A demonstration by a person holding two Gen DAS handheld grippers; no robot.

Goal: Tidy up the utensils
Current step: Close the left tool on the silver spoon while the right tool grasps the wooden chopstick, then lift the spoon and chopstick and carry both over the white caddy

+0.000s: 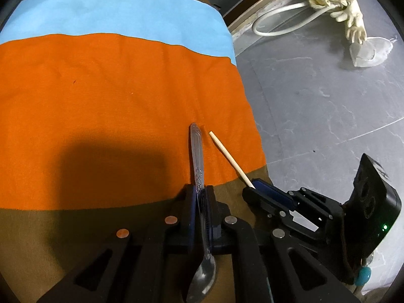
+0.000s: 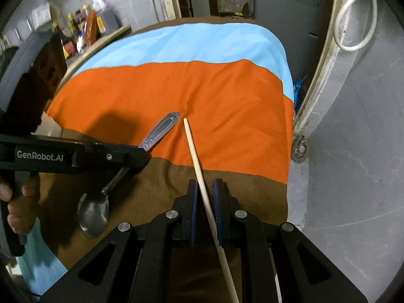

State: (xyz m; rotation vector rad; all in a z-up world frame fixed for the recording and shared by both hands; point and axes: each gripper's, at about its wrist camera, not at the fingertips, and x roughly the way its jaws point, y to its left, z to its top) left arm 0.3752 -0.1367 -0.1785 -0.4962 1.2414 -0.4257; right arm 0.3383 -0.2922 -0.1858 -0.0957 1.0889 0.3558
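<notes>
The metal spoon [image 1: 199, 176] is clamped in the left tool [image 1: 200, 197], whose blue pads are closed almost fully on the neck of the handle; the embossed handle end juts forward over the orange band in the lower middle of the left wrist view, and the bowl hangs back toward the camera at the bottom edge. It is judged stiff, smooth and fairly slippery, with most of its weight in the bowl, so a hold near the neck, as here, is judged better against pivoting than one at the thin handle tip.

The wooden chopstick [image 2: 202, 176] is held in the right tool [image 2: 205, 197], the pads drawn nearly together on its shaft; its squared end points toward the middle of the right wrist view, just beside the spoon handle but apart from it, and the rest runs back to the bottom edge. It is judged very light, rigid and less slippery than the spoon, though a round, thin shaft can roll between flat pads, so a hold nearer mid-length is judged steadier.

Both are carried over a worktop covered by a striped cloth [image 1: 101, 101] of blue, orange and brown.

On the side of the left tool, at the left of the right wrist view, "GenRobot.AI" [image 2: 40, 155] is read in white letters. A hand [image 2: 15, 202] is seen below it. No other writing can be made out; labels on the bottles [image 2: 83, 32] at upper left are too small.
</notes>
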